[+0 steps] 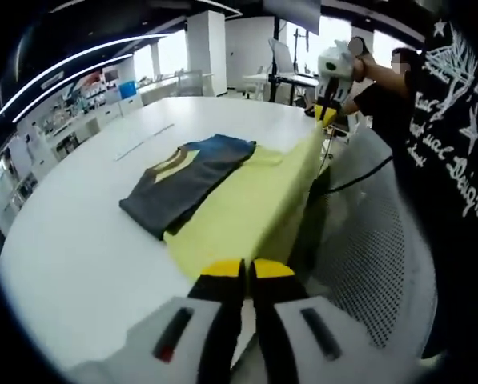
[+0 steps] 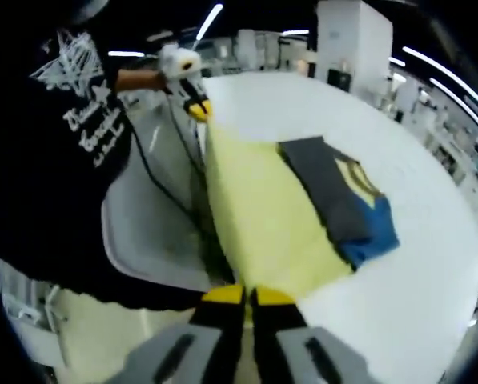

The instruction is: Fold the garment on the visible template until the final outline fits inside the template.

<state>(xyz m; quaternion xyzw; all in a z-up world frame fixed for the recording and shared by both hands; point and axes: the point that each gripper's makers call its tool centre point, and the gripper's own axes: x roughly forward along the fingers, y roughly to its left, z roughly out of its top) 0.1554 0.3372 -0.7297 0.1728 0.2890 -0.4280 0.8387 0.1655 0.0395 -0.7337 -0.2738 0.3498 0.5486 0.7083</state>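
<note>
1 garment (image 1: 194,172), 1 template (image 1: 247,212), seemingly 2 claws (image 1: 246,270)

each view looks close along the yellow template (image 1: 255,200) from opposite ends, sharing the garment (image 2: 343,200).

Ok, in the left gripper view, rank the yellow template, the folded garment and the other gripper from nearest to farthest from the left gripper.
1. Yellow template, at the left gripper's tips.
2. Folded garment, on the template's left part.
3. Right gripper, at the template's far corner.
</note>
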